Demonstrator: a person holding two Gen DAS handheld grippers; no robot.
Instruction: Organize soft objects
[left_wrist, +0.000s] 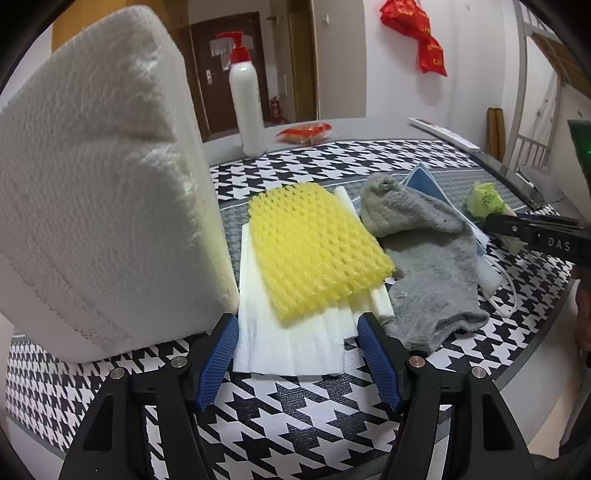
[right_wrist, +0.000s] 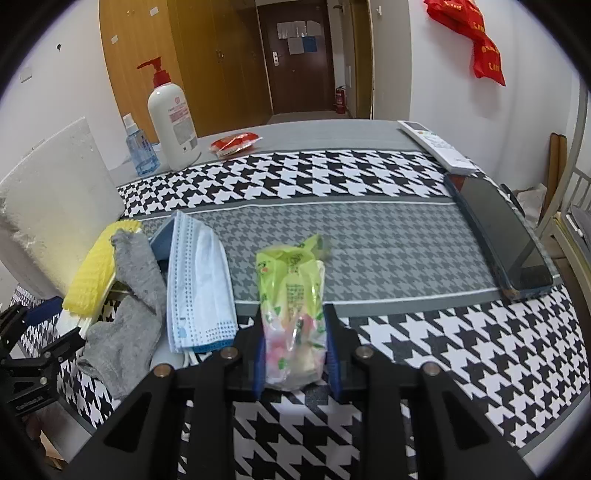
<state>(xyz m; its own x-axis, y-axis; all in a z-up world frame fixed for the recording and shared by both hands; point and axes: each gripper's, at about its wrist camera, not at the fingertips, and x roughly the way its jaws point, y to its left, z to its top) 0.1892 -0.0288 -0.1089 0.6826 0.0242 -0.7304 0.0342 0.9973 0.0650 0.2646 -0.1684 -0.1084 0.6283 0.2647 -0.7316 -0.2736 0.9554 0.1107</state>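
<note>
Right wrist view: right gripper pinches a green plastic packet near centre on the houndstooth tablecloth, blue pads pressed against both its sides. Left of it lie a blue face mask, a grey sock and yellow foam netting, overlapping in a row. Left wrist view: left gripper spread wide, nothing held, its fingers either side of white folded tissue under the netting. White foam block stands at near left. Lotion pump bottle far back.
</note>
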